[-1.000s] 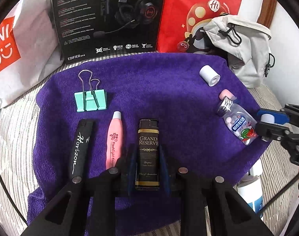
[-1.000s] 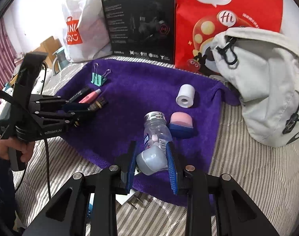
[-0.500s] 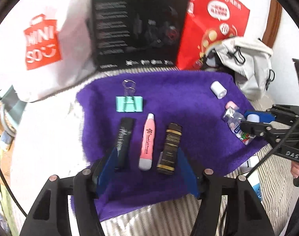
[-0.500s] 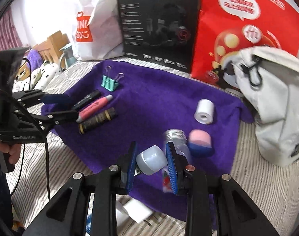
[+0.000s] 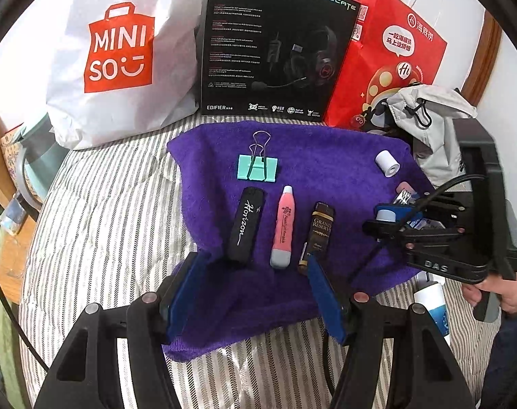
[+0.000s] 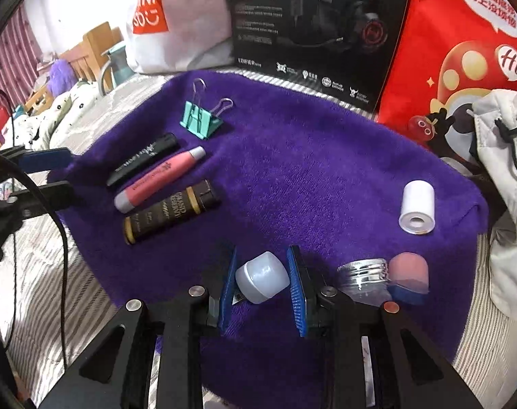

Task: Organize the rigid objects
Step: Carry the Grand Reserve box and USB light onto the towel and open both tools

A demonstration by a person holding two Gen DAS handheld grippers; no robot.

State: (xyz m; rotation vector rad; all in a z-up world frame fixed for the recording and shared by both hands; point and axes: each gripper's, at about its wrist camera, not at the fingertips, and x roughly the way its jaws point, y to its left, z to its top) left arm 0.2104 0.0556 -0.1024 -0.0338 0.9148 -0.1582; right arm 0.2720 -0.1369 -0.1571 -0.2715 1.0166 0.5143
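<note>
Gripping what looks like a small white USB lamp (image 6: 262, 276), the right gripper (image 6: 262, 281) should lower it level beside the brown tube (image 6: 171, 210), left gripper (image 5: 255, 293) spread empty.

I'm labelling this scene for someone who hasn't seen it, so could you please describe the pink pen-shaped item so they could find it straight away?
Find the purple towel spread on the striped bedding. Near its front-left edge three slim sticks lie side by side below a teal binder clip. The pink tube with grey ends is the middle one, between two dark sticks.

A home bedroom: striped bedsheet (image 5: 98, 211), shopping bags (image 5: 115, 51).
</note>
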